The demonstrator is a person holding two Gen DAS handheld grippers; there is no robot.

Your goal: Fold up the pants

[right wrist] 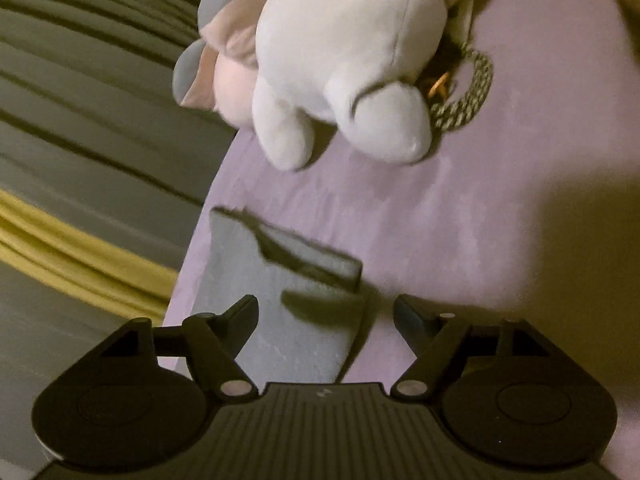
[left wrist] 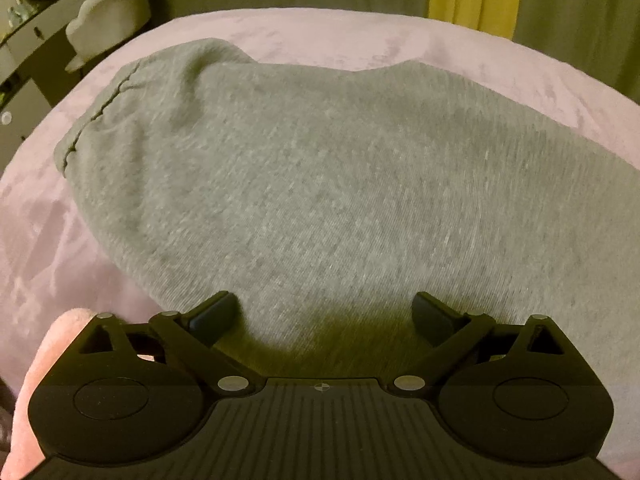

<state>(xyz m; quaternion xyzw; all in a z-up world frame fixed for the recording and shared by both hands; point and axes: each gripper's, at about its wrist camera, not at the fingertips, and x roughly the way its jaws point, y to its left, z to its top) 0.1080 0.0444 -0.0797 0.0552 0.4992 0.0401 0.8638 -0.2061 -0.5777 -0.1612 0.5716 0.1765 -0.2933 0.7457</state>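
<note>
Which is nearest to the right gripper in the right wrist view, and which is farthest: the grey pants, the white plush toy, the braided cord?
From the right gripper:
1. Grey pants, lying between and just beyond the open fingers.
2. White plush toy, farther up the bed.
3. Braided cord, behind the toy's right foot.

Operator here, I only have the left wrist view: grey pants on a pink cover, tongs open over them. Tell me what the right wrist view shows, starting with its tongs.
Observer: The right tongs are open, with nothing pinched; grey cloth lies below and between the fingers.
Operator: Describe that cloth.
Observer: It is a narrow end of the grey pants, with one layer doubled over the other, lying flat on the pink cover.
Operator: Report anything else near it.
Observer: A white plush toy lies on the cover beyond the cloth, apart from it.
Operator: Anything beside the toy?
Observer: A braided cord loop lies against its right side.
</note>
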